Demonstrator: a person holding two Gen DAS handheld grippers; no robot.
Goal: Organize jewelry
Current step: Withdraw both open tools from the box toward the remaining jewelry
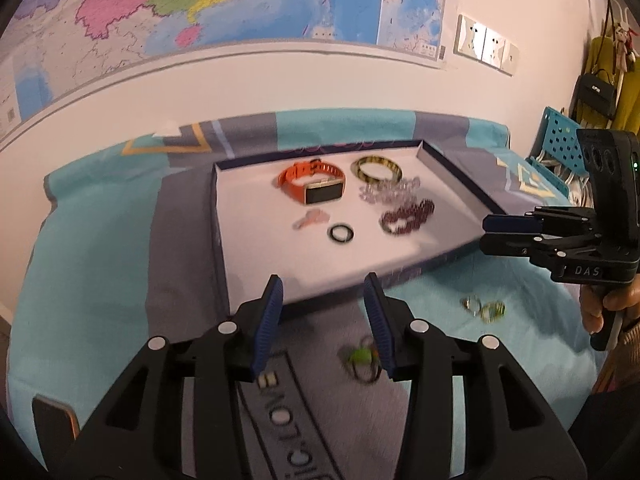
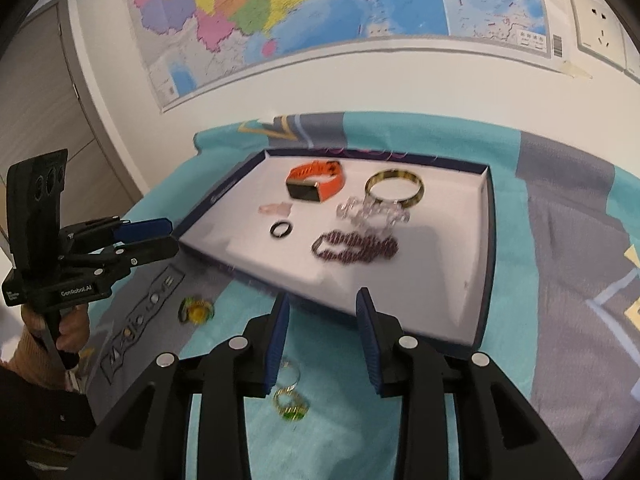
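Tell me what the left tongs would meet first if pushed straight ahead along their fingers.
Probably the near wall of the tray, just beyond the open left tongs; the green ring lies lower, near the right finger. Depth is uncertain.

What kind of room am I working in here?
Likely a bedroom at home: a patterned bedsheet under the jewelry tray, a wall map, and handbags hung in the corner.
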